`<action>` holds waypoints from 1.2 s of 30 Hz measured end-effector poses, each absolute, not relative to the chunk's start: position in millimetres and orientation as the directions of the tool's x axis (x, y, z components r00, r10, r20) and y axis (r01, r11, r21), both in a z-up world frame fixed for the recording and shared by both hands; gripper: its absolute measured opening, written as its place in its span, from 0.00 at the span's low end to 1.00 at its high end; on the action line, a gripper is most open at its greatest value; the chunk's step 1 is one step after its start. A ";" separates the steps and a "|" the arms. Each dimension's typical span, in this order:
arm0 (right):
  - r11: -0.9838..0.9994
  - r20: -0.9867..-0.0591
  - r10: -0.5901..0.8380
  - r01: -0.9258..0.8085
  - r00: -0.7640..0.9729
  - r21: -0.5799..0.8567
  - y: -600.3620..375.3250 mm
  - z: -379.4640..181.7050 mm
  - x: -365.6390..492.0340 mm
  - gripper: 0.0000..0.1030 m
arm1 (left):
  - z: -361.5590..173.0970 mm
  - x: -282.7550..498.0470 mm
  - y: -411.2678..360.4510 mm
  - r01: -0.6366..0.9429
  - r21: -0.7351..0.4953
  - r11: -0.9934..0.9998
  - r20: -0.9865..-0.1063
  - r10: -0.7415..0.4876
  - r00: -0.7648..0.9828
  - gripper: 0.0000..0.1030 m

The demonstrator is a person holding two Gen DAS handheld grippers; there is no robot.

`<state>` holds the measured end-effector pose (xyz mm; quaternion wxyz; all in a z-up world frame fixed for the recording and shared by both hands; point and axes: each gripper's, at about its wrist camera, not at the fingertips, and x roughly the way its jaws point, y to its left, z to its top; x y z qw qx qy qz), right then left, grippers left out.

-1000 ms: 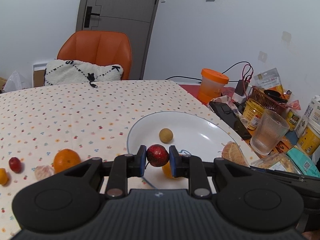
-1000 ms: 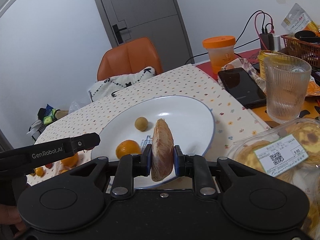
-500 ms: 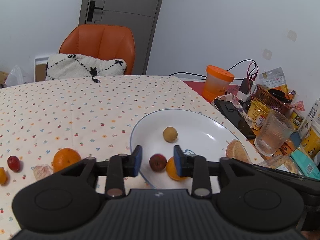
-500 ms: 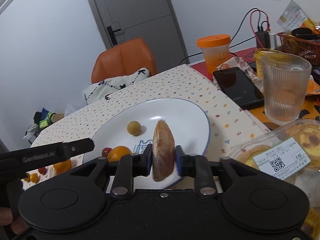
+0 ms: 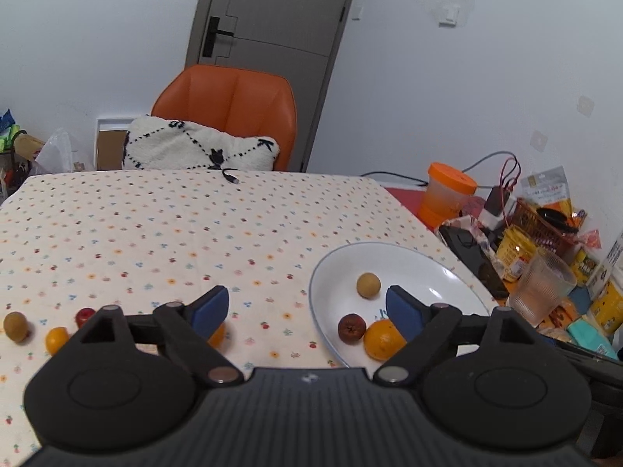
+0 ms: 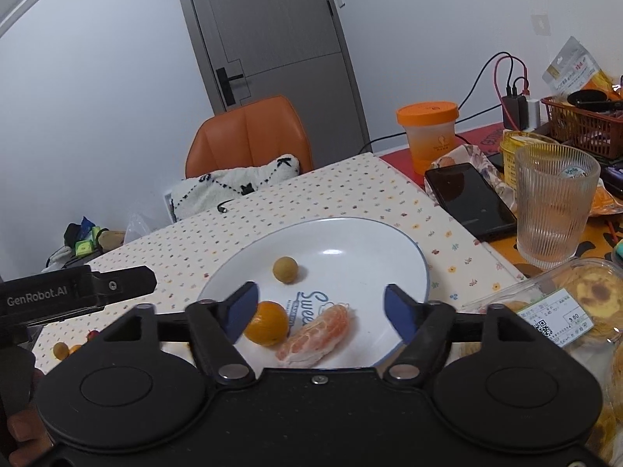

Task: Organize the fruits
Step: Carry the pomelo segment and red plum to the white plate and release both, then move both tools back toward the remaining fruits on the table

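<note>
A glossy white glazed plate [image 6: 393, 249] sits on a matt printed cloth tablecloth [image 5: 155, 233]; the ribbed glass tumbler [image 6: 553, 206] is clear, the peeled segment [image 6: 315, 334] moist and fibrous

Left wrist view sat low over table [image 5: 155, 233], behind own spread fingers [image 5: 210, 307], facing forward toward chair [image 5: 229, 105] and door [image 5: 272, 39]; plate [image 5: 447, 268] lay right of centre, near. Right wrist view sat close above plate [image 6: 389, 241], facing same way, chair [image 6: 249, 132] upper left, glass [image 6: 553, 206] at right. Both views shared plate, chair, door, orange cup [image 5: 447, 194], glass; right view also caught left gripper [image 6: 128, 284] at left edge
</note>
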<state>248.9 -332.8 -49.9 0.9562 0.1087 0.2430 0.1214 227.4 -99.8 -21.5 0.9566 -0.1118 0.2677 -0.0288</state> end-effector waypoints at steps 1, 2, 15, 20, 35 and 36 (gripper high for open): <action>0.947 -0.434 0.286 -0.181 0.855 0.267 -331.6 -48.6 247.6 0.76 | -20.4 225.4 -97.5 -0.010 -0.232 0.973 -0.503 -0.111 0.857 0.87; 0.947 -0.431 0.287 -0.183 0.856 0.265 -330.2 -47.3 246.5 0.77 | -19.4 223.5 -95.3 -0.017 -0.232 0.973 -0.501 -0.105 0.859 0.88; 0.935 -0.404 0.335 -0.246 0.851 0.257 -294.1 -36.6 231.8 0.97 | -8.5 193.2 -58.0 -0.104 -0.220 0.970 -0.484 -0.016 0.875 0.91; 0.928 -0.394 0.359 -0.278 0.846 0.250 -277.2 -33.4 228.5 1.00 | -6.2 182.5 -38.9 -0.157 -0.220 0.963 -0.481 0.033 0.876 0.91; 0.909 -0.402 0.414 -0.346 0.816 0.233 -236.7 -33.2 228.1 1.00 | -8.0 162.0 11.1 -0.280 -0.247 0.928 -0.493 0.128 0.860 0.91; 0.908 -0.404 0.417 -0.350 0.814 0.232 -235.0 -33.6 228.8 1.00 | -8.6 161.0 14.2 -0.288 -0.249 0.925 -0.494 0.134 0.859 0.91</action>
